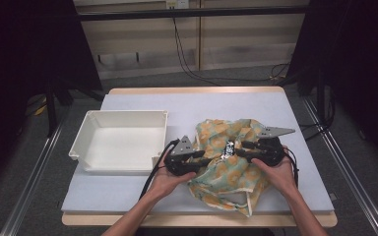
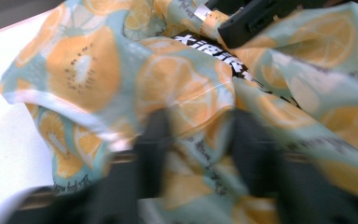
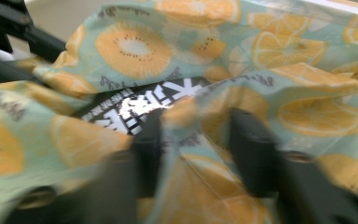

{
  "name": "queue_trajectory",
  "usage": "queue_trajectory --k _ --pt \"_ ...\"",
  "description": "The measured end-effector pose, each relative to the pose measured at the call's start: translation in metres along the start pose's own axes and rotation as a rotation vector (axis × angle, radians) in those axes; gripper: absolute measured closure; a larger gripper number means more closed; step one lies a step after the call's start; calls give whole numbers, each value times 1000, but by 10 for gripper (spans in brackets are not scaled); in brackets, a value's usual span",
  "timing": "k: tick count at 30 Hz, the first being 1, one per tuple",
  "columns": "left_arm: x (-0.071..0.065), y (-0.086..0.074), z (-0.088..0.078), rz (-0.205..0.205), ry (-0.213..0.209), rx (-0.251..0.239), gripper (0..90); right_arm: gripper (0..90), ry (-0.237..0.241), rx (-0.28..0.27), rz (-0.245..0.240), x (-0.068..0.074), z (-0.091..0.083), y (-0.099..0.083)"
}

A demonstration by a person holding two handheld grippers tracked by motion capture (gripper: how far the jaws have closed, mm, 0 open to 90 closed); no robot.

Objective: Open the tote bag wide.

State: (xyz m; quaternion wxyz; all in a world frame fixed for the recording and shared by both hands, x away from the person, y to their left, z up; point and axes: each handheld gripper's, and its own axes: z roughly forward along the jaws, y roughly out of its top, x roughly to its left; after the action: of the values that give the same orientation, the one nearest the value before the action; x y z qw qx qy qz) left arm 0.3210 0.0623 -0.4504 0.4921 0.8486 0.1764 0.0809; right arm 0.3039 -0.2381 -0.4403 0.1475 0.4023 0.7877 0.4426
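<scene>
A mint cloth bag printed with orange slices lies crumpled on the right half of the table. Through its mouth shows a black packet with white lettering. My left gripper comes in from the left and is shut on a fold of the bag, with cloth bunched between its jaws. My right gripper comes in from the right and grips the bag's edge by the opening. The two sets of fingertips are close together over the bag's mouth.
An empty white plastic tray stands on the left half of the grey-topped table. The bag's handles trail toward the table's front edge. Cables run from both grippers back along the forearms.
</scene>
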Motion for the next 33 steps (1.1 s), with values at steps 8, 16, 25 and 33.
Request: queue_trajectory --k 8,16,25,33 --pt "34 -5 -33 -186 -20 -116 900 898 -30 -81 18 -10 -36 -7" --pt "50 -16 -49 -240 13 -100 900 900 -81 -113 102 -30 -72 -46" --pt "46 -24 -40 -249 -3 -58 866 888 -80 -20 109 -30 -67 -73" --pt "28 0 -65 -199 6 -172 515 642 -79 -119 98 -25 -83 -54"
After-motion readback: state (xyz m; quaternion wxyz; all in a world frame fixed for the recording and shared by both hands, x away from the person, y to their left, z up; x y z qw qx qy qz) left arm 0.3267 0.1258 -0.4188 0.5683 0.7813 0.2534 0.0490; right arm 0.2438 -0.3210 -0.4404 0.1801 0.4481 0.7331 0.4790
